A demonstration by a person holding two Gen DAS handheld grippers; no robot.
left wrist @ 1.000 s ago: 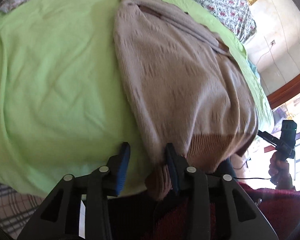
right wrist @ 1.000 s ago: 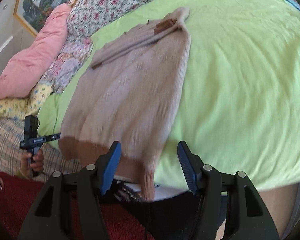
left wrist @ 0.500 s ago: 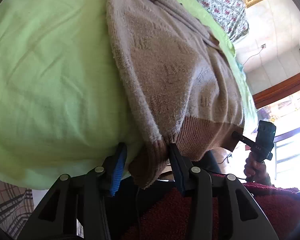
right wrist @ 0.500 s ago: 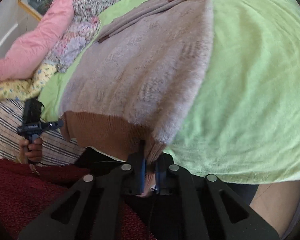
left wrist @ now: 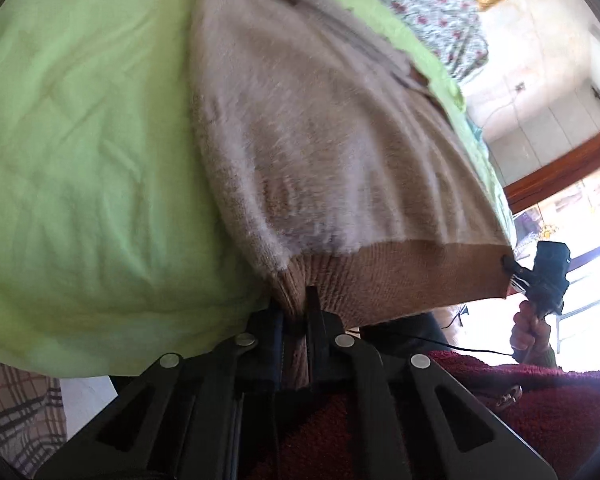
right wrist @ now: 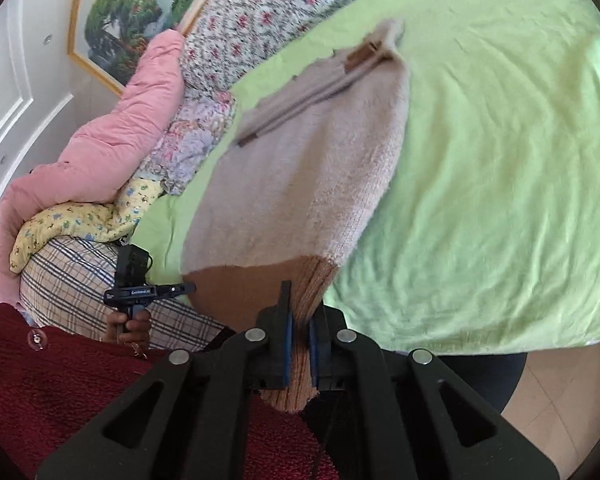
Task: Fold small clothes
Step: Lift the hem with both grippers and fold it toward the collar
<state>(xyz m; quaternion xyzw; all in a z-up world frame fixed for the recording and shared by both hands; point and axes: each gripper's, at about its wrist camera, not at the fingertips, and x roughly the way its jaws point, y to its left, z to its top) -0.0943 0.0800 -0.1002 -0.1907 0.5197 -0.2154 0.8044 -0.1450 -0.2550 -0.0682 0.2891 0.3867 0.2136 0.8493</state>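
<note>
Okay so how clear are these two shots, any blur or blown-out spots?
Left wrist view: the sweater is motion-smeared and soft, and the window at right is blown out white. Right wrist view: evenly lit; the sweater is again blurred, the bedspread less so.

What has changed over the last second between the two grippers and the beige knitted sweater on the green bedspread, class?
Both grippers closed on the brown ribbed hem of the beige knitted sweater: the right gripper clamped first, then the left gripper, which was open around the hem corner a second ago. The hem is now stretched between them. The sweater's body stays spread on the green bedspread, sleeves folded in.
</note>
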